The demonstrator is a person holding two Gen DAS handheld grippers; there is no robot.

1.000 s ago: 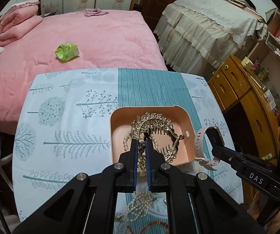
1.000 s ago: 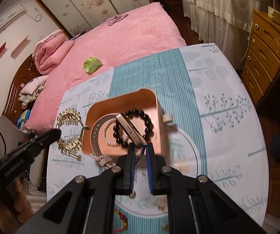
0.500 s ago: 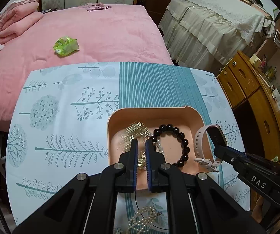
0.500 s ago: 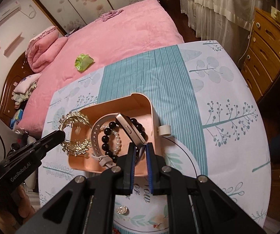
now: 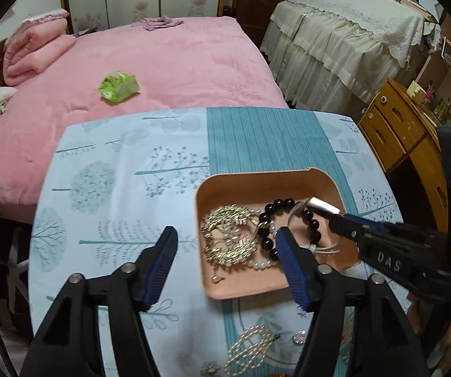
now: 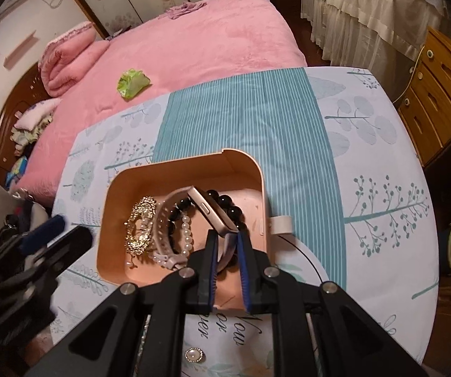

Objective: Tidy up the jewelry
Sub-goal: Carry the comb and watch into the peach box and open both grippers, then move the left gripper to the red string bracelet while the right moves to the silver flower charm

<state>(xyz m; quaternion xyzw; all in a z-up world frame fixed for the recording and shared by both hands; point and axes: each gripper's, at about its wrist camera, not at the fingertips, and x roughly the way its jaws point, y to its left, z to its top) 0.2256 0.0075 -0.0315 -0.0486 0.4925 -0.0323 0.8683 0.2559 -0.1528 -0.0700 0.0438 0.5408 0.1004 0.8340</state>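
Comb dropped in the tray, watch on its way in

Your left gripper [image 5: 225, 248] has just sprung wide open, nothing between its pads, and the gold hair comb [image 5: 228, 238] it carried a second ago now lies in the left half of the pink tray [image 5: 266, 179], lower centre of the frame, beside the black bead bracelet [image 5: 288, 220]. Your right gripper [image 6: 227, 245] has been easing apart too, yet the strap of the smartwatch [image 6: 212, 210] sits between its jaws; whether the pads press it you cannot tell. Only the left view shows the pearl necklace [image 5: 253, 345] waiting on the tablecloth [image 5: 115, 188]; only the right view shows the watch's strap [image 6: 162, 229] curling over the comb.
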